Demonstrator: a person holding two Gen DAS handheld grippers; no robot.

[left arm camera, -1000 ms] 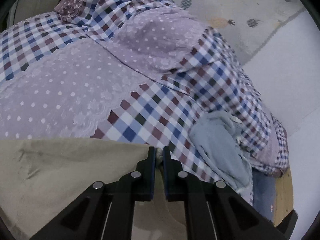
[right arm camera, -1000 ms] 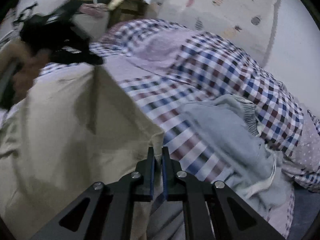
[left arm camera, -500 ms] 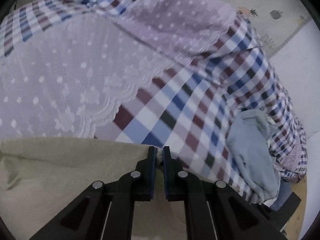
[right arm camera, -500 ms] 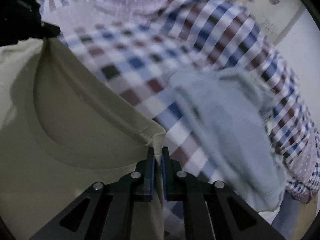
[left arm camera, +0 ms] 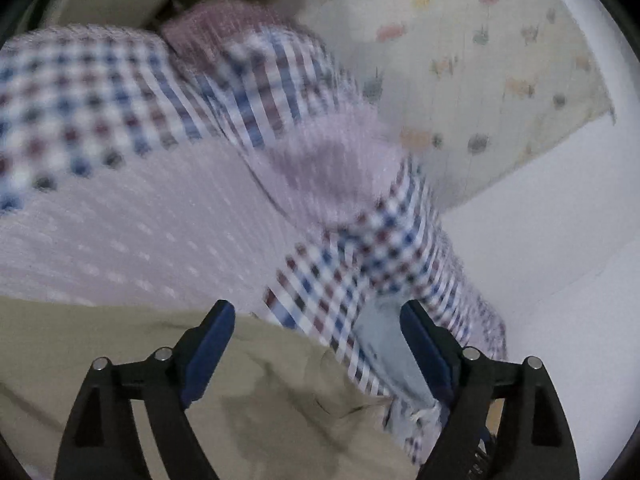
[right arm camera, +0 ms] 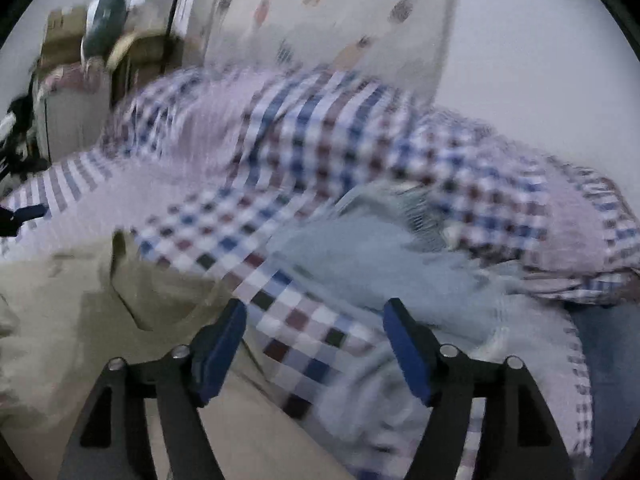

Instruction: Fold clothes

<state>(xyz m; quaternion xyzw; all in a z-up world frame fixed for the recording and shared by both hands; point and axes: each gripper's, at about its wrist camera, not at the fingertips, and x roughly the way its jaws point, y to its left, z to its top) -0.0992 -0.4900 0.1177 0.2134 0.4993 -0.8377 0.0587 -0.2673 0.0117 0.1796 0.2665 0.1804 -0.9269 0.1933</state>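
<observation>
Both tongs, left (left arm camera: 316, 344) and right (right arm camera: 314, 340), just sprung wide, tilt down above the beige garment (left arm camera: 120, 360), nothing between them.

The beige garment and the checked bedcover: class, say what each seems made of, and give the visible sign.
Beige garment: apparently soft matte knit, perhaps cotton; it lies limp with shallow creases and no shine.
Checked bedcover: apparently thin woven cloth, matte; its printed or woven squares drape over humps. Motion blur hides the weave on both, so the fibre is uncertain.
</observation>
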